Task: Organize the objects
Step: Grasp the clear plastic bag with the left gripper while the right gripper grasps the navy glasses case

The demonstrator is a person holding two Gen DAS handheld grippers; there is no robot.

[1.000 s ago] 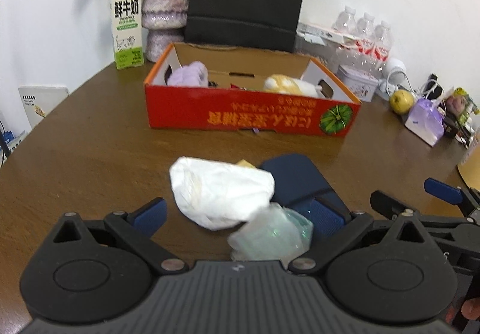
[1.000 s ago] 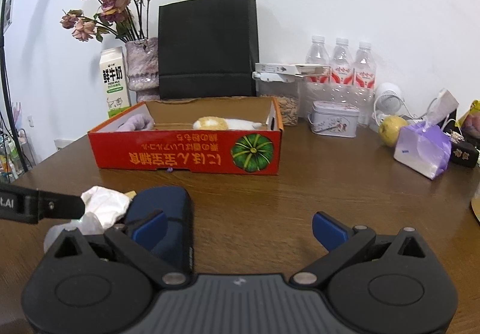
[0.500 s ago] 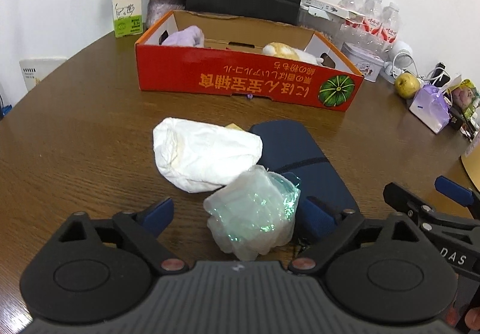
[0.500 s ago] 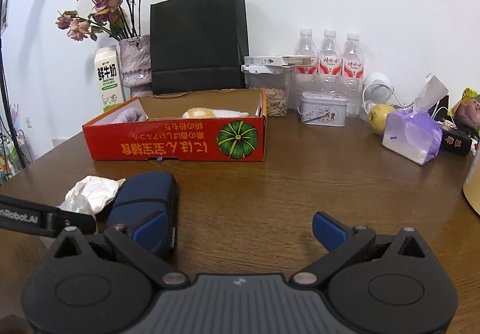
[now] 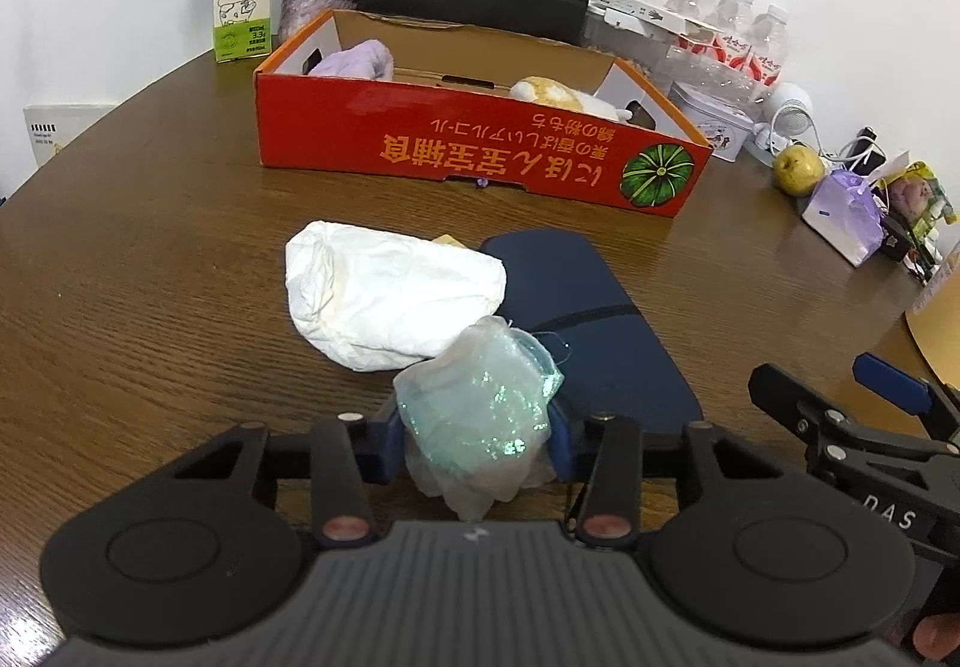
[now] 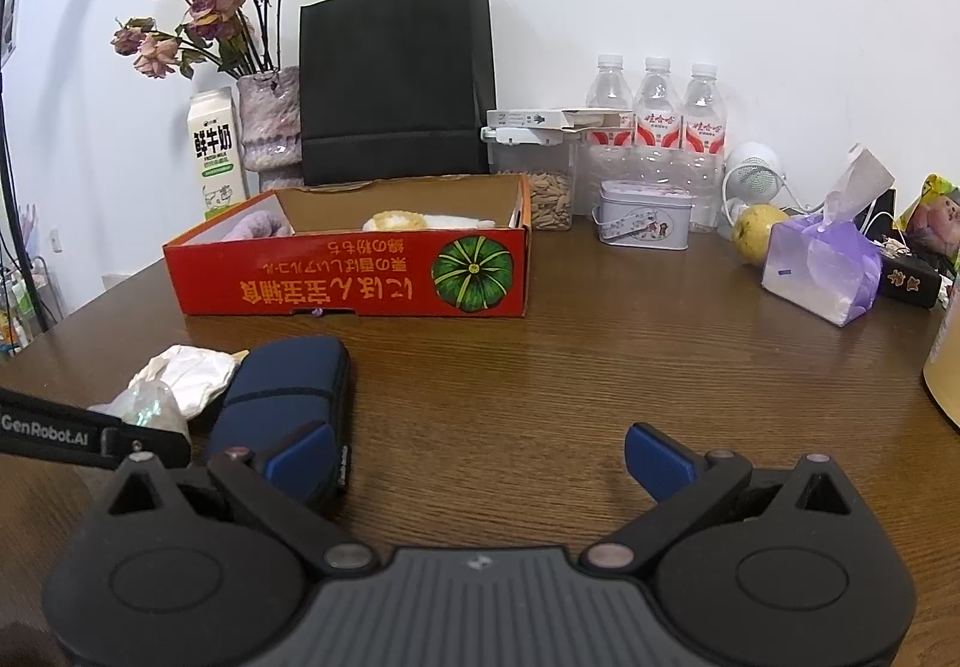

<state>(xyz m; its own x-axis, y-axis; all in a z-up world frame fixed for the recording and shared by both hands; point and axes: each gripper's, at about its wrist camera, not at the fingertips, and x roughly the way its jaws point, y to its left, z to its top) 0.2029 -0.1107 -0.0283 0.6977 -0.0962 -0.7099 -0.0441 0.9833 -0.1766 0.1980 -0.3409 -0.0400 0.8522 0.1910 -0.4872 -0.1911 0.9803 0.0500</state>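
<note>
Right wrist — "GenRobot.AI" on left gripper (image 6: 138, 427)

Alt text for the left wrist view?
The left gripper is closing on a crumpled iridescent translucent pouch, beside a white crumpled paper bag and a navy zipped case, with a red cardboard box behind.

Brown table (image 6: 600, 367) bears red box (image 6: 348, 283), navy case (image 6: 282, 403)
</note>
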